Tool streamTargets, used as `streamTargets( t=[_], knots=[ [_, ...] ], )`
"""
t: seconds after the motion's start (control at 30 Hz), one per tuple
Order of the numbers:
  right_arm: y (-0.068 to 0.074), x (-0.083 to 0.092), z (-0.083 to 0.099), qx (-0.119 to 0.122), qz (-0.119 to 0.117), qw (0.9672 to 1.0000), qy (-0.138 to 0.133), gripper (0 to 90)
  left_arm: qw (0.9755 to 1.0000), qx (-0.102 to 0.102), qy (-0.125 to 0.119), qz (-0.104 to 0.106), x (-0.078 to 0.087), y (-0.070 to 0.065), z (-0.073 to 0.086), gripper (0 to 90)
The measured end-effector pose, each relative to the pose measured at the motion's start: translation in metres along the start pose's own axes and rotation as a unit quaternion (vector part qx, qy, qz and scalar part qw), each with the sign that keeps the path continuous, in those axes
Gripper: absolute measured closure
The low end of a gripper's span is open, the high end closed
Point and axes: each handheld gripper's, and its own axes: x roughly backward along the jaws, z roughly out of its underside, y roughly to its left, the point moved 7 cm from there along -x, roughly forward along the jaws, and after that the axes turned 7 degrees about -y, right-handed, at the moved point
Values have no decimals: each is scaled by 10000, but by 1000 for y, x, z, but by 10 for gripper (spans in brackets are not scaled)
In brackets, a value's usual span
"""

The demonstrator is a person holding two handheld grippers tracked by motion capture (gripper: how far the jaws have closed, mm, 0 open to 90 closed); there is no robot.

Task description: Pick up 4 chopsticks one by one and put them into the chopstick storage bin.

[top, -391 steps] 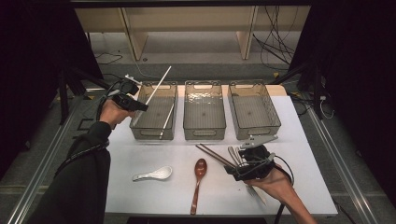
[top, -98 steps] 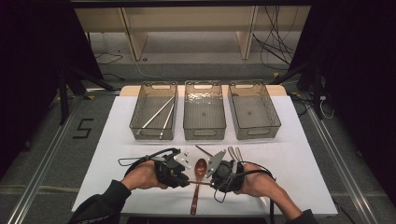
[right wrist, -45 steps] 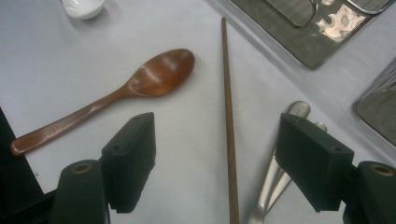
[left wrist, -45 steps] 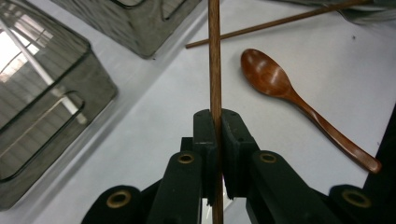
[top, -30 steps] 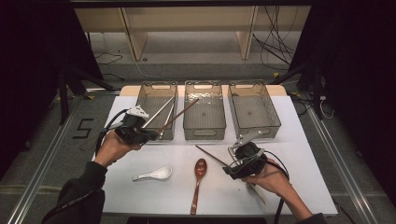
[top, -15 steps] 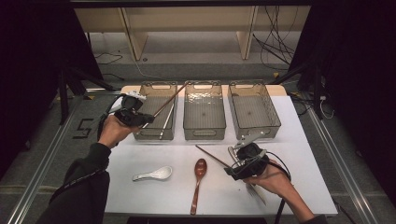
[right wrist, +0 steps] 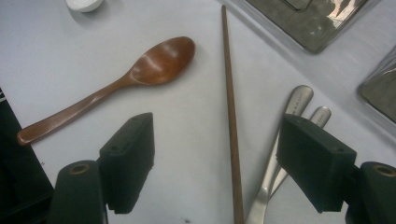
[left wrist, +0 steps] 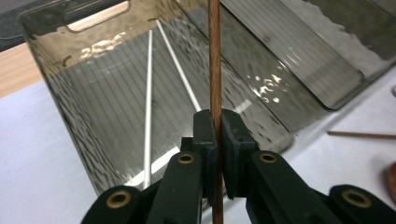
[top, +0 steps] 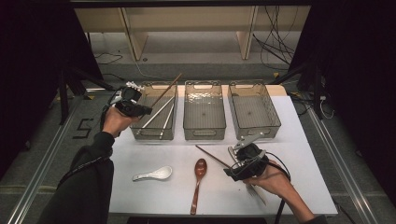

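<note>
1. A thin brown wooden chopstick (left wrist: 214,56), round and straight, is clamped between the pads of the left gripper (left wrist: 216,140).
2. It is held slanting above the left bin (top: 156,112), a smoky clear tray in which two pale chopsticks (left wrist: 148,93) are seen lying.
3. The right gripper (right wrist: 219,163) is held with jaws wide apart over a second brown chopstick (right wrist: 231,116) on the white table (top: 299,154), beside a wooden spoon (right wrist: 116,84).

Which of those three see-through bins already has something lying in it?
The left bin, beside the left claw: two pale chopsticks lie on its floor. The middle bin and the right bin hold nothing.
</note>
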Motion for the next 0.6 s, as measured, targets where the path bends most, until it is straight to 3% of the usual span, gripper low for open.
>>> streamTargets(
  t=[0.2,0.6],
  knots=[
    [0,0,0,-6,-14,10000,7,285,9997,180,14,-144,-8,12,3,848],
    [1,0,0,27,-31,10000,13,285,9988,344,161,-316,-20,26,15,847]
  ],
)
